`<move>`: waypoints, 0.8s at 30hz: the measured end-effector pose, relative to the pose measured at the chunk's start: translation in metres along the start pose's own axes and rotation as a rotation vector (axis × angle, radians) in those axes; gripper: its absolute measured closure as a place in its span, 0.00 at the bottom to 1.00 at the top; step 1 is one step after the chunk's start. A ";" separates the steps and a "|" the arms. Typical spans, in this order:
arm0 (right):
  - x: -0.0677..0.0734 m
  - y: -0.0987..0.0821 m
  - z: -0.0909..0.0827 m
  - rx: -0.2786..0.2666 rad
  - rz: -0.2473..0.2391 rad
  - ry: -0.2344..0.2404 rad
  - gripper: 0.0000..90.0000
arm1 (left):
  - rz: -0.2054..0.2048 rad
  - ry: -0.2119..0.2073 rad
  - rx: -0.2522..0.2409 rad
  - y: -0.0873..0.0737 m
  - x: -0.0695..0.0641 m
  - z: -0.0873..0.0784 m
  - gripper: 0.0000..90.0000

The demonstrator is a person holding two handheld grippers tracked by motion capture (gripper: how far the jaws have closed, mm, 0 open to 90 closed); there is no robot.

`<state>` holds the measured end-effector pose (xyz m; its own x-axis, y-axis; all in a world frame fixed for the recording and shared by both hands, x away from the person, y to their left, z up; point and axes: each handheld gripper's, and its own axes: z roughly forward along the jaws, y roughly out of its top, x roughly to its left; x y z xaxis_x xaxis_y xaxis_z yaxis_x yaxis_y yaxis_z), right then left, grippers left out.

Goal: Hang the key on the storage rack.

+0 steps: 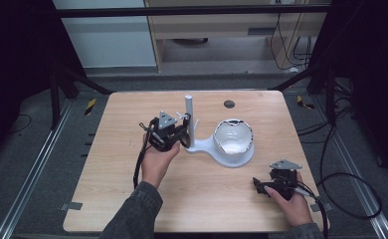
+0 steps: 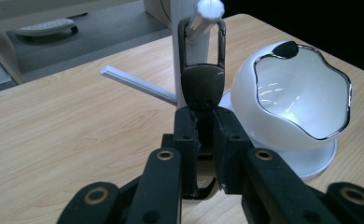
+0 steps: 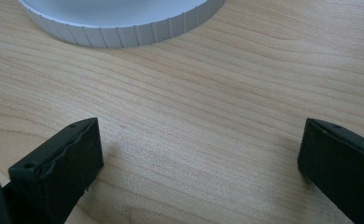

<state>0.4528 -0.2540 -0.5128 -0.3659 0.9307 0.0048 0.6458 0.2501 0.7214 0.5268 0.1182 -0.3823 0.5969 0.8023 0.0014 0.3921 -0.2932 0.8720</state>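
We see one carabiner clip (image 2: 202, 74), long axis upright, loop over a stand peg (image 2: 203, 16), clamped in left hand-held gripper (image 2: 203, 126); right hand-held gripper (image 3: 199, 154) released, one bowl (image 2: 301, 93).

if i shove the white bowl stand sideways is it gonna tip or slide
Probably slide: the white stand has a wide flat base on smooth wood. The tall post with pegs could make it wobble if pushed high. The glossy bowl looks hard, perhaps breakable. The left gripper holds a dark clip on a peg, so it may drag.

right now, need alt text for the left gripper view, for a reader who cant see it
The left gripper is shut on a dark carabiner clip hooked over a peg of a white stand. A white bowl sits to its right on the wooden table.
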 end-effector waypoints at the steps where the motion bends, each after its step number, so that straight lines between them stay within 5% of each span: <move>1: 0.000 0.000 0.000 0.000 0.000 0.000 0.01 | 0.000 0.004 0.000 0.000 0.000 0.000 0.89; 24: 0.000 0.000 0.000 0.000 -0.002 0.000 0.01 | 0.004 -0.026 -0.005 0.001 0.004 0.009 0.88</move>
<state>0.4523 -0.2537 -0.5128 -0.3674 0.9300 0.0031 0.6447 0.2523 0.7216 0.5358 0.1163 -0.3863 0.6167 0.7871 -0.0080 0.3862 -0.2937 0.8744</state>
